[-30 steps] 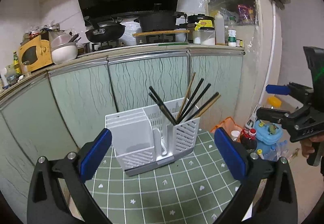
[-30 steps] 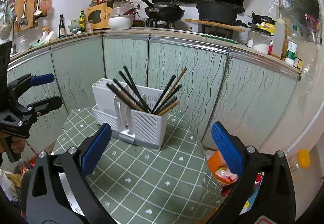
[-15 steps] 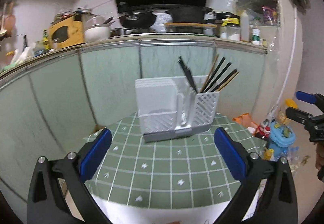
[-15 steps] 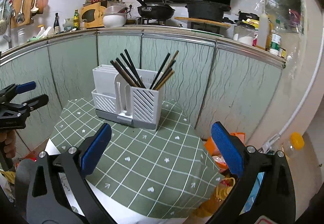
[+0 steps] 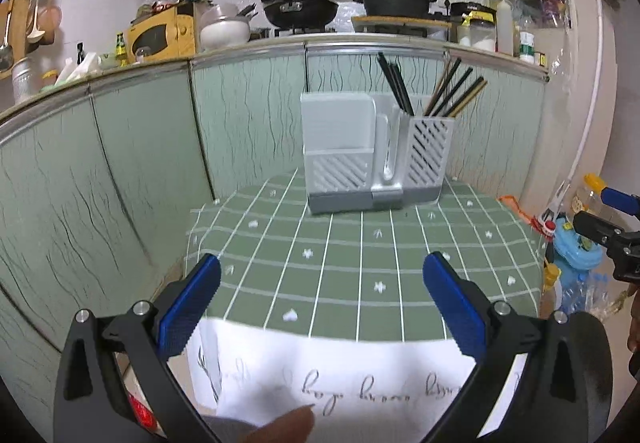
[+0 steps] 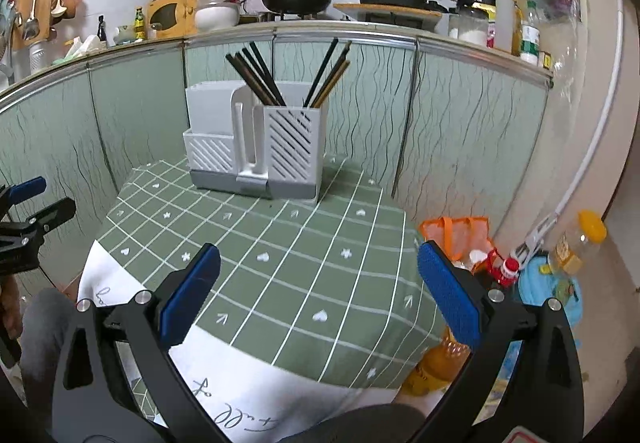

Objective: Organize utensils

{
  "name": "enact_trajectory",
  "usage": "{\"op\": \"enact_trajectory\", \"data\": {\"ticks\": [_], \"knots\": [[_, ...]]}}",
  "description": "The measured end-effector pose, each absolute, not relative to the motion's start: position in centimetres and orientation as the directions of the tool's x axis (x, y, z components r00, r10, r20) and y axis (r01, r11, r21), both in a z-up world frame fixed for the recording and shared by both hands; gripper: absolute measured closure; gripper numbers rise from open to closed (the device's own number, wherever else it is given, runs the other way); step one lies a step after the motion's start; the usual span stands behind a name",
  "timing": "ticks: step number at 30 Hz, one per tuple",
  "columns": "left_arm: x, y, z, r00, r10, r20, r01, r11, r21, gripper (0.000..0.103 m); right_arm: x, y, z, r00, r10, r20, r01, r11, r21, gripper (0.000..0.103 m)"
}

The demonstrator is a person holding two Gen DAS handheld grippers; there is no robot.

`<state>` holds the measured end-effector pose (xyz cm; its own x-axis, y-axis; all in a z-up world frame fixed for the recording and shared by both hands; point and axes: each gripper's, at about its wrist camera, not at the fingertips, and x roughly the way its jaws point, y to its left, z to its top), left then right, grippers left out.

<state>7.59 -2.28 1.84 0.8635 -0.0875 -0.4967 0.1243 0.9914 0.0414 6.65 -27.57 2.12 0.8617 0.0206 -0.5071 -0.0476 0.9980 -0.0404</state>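
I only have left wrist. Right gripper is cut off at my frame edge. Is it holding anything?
Observer: No. In the right wrist view the right gripper is open and empty, above the near edge of the green tablecloth.
Operator: Any utensils left beyond the table's right edge?
Observer: None visible there. On the floor an orange bag sits beside the table, with bottles near it.
Operator: Chopsticks all in the holder?
Observer: Yes. The chopsticks stand in the right slotted compartment of the white utensil holder, in two groups leaning apart.
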Motion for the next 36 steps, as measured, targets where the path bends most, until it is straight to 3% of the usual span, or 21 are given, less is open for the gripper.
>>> {"op": "enact_trajectory", "data": {"ticks": [36], "knots": [[6.4,-3.3,-0.6,0.852,-0.069,-0.519,0.123,0.990,0.071,0.004,5.8,-27.5,-1.3,0.835,0.019,-0.549,-0.037,0.999,-0.021,0.008]]}}
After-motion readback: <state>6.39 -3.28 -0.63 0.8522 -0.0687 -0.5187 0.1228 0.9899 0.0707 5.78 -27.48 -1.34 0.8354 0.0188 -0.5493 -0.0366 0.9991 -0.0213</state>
